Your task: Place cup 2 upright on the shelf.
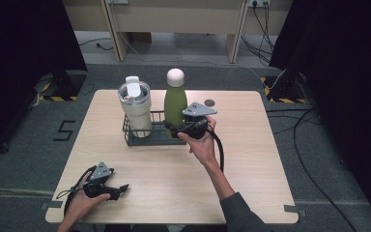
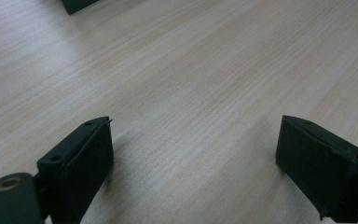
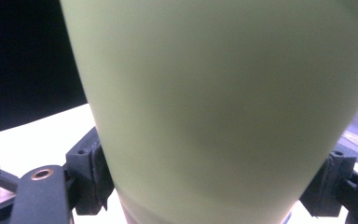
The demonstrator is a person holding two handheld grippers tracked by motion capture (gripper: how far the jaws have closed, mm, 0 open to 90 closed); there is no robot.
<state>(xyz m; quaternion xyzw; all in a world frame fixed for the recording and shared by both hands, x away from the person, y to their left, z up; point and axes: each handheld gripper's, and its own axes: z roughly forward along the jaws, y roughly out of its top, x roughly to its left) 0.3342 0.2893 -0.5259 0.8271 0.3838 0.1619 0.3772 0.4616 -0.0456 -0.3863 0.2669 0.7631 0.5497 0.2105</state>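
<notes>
Two drink containers stand upright side by side in a dark wire rack toward the far middle of the wooden table: a cream tumbler with a clear lid on the left side of the rack, and a green bottle with a pale cap on the right side. My right gripper is at the bottle's lower body, one jaw on each side of it; in the right gripper view the green wall sits between my two black fingers, which bracket it closely, though I cannot tell whether the pads are truly pressing yet. I judge the step in hand to be taking hold of the bottle to lift it out of the rack. To do it well I should centre the round body between the pads, squeeze evenly, and then raise it straight up so its base clears the wire rim without nudging the tumbler just beside it. My left gripper rests near the front left corner of the table, jaws spread wide over bare wood and holding nothing.
</notes>
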